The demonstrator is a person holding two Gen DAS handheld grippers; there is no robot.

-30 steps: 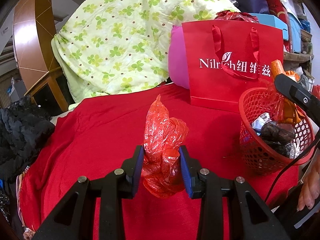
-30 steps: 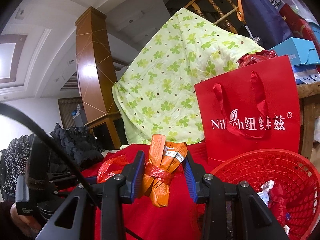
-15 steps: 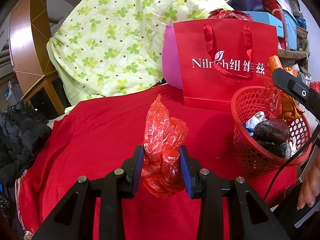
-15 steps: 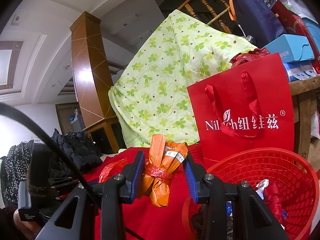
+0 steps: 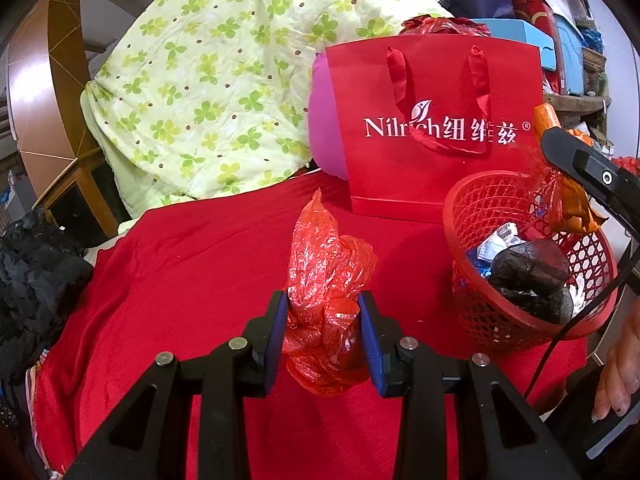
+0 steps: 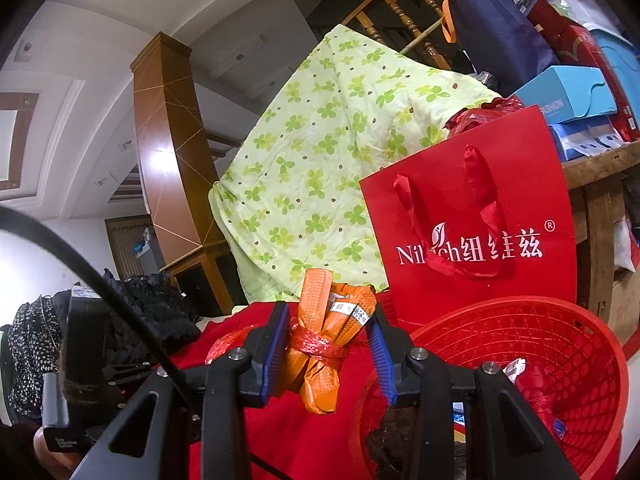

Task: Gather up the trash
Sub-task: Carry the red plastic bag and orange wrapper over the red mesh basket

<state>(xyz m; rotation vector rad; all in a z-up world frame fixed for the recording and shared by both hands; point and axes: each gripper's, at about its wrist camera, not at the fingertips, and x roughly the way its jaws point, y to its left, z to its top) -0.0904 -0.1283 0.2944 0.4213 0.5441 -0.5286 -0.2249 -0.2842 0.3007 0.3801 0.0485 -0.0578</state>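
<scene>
The left gripper pinches a crumpled red plastic bag between narrowly parted jaws above the red cloth, while the right gripper clamps an orange wrapper bundle beside the red basket, which sits right of its jaws

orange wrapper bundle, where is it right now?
In the right wrist view, the orange wrapper bundle sits between the right gripper pads, left of the red basket rim.
</scene>
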